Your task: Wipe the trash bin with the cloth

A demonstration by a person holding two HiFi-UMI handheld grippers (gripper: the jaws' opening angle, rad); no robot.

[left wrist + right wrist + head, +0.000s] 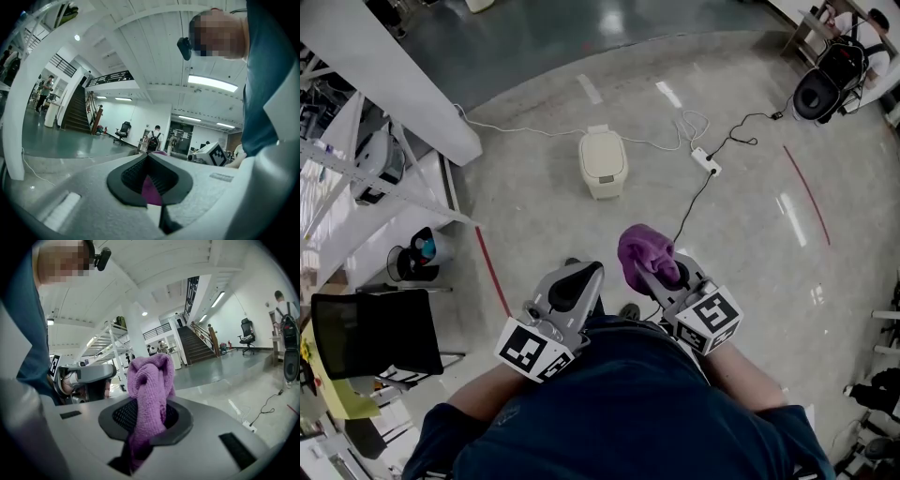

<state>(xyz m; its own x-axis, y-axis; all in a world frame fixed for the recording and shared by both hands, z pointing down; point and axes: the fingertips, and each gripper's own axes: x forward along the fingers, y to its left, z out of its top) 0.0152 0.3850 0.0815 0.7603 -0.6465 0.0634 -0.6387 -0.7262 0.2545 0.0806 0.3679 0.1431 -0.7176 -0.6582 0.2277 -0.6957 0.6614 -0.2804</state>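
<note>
Head view: trash bin [603, 164] stands on the floor [741, 234], well ahead of both grippers. Right gripper [667, 275] is clamped on the purple cloth [643, 249] (bunched upward). Left gripper [570, 287] has its jaws together, empty. Recommend closing in first, then pressing the cloth broadly against the bin.
</note>
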